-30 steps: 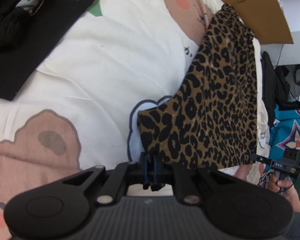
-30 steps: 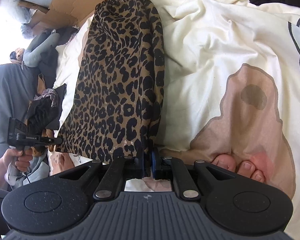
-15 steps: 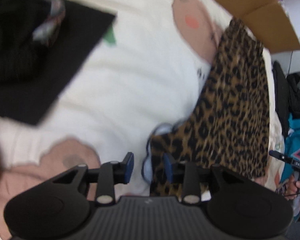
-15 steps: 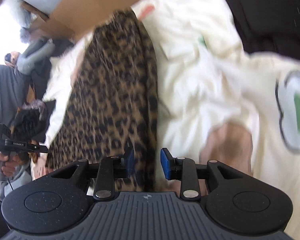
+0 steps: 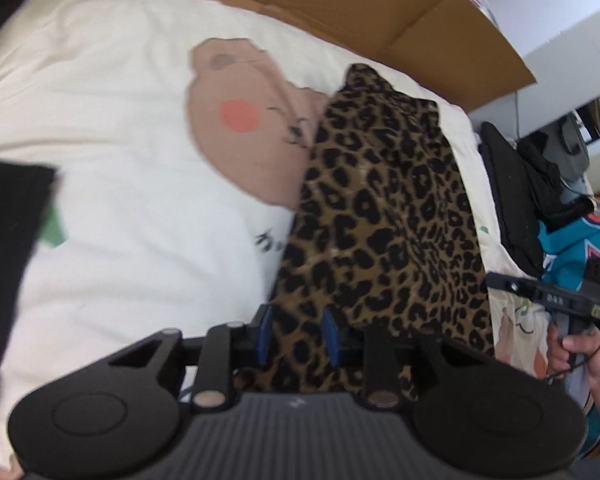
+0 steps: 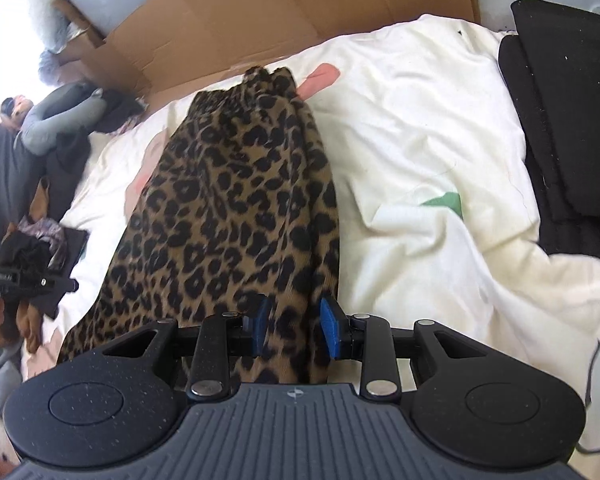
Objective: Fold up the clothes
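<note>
While both grippers stood parted, gripping nothing | left gripper [image 5: 296, 334], right gripper [image 6: 294, 328] over near hem | leopard-print garment [image 5: 384, 216] lay lengthwise on cream bedding [image 5: 132, 184] | risk: pinching one layer would undo fold

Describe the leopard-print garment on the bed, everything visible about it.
The leopard-print garment is thin, soft-looking tan fabric with black spots. It lies folded lengthwise into a long shape, narrow and gathered at the far end, wider at the near end, resting flat on the cream bedspread over its printed bear. Its far end lies close to the cardboard. The near hem runs under both grippers: fabric shows between the parted blue pads of the left gripper and right gripper, whose jaws have just opened, neither visibly pinching it.
</note>
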